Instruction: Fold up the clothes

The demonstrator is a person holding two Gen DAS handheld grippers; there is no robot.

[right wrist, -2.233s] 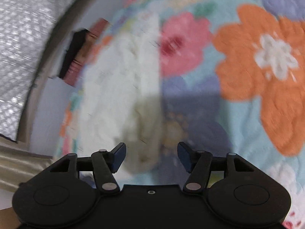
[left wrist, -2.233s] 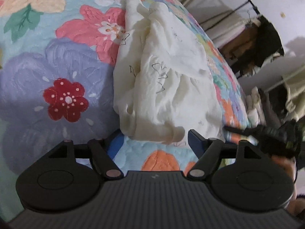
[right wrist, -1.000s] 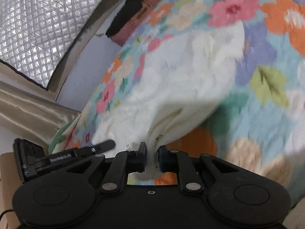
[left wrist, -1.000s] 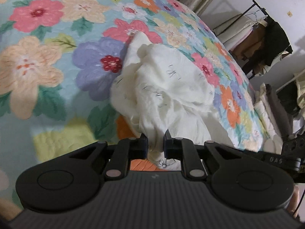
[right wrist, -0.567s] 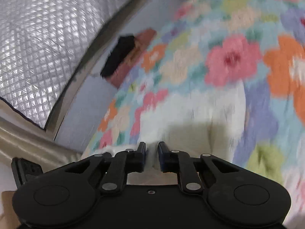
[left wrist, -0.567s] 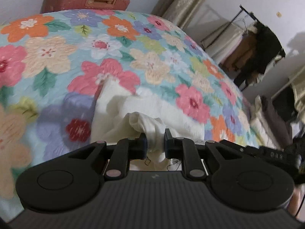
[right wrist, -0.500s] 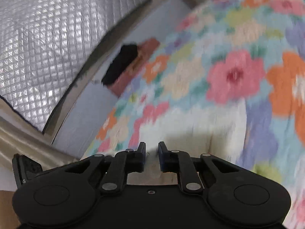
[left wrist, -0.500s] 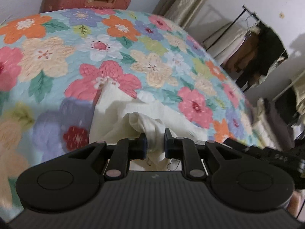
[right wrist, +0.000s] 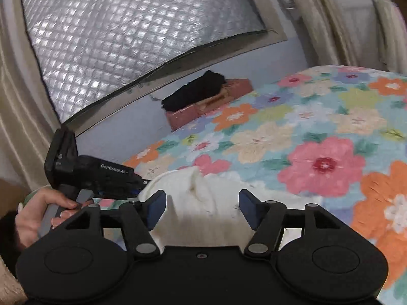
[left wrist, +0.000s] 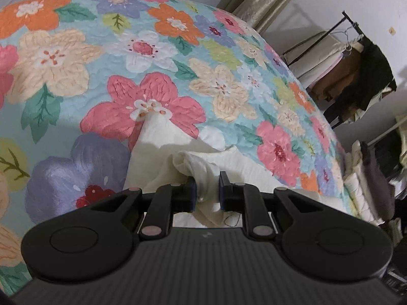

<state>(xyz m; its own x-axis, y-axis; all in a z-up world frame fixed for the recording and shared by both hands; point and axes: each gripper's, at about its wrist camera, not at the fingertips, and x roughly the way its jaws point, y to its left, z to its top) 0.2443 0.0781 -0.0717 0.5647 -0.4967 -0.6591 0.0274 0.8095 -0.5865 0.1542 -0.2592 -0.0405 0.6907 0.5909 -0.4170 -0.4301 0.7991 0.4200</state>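
A cream-white garment (left wrist: 162,152) lies bunched on the flowered bedspread (left wrist: 152,50). My left gripper (left wrist: 206,188) is shut on a gathered fold of it, cloth pinched between the blue pads. In the right wrist view the same garment (right wrist: 198,203) lies just ahead of my right gripper (right wrist: 202,204), whose jaws are opening wide; the cloth sits between and below the pads without being pressed. The left gripper (right wrist: 137,186) shows at the left of that view, held by a person's hand (right wrist: 38,213), its tip at the garment's edge.
A reddish suitcase (right wrist: 211,101) with dark clothing on top stands past the bed's far edge by the wall. A quilted silver window cover (right wrist: 127,30) and curtains are behind. A clothes rack (left wrist: 356,71) with hanging garments and stacked linens stands to the right of the bed.
Both grippers carried the garment across the bed, folding it over. The right jaws, pinched on the cloth before, now stand wide apart with the cloth released. The left stays clamped.
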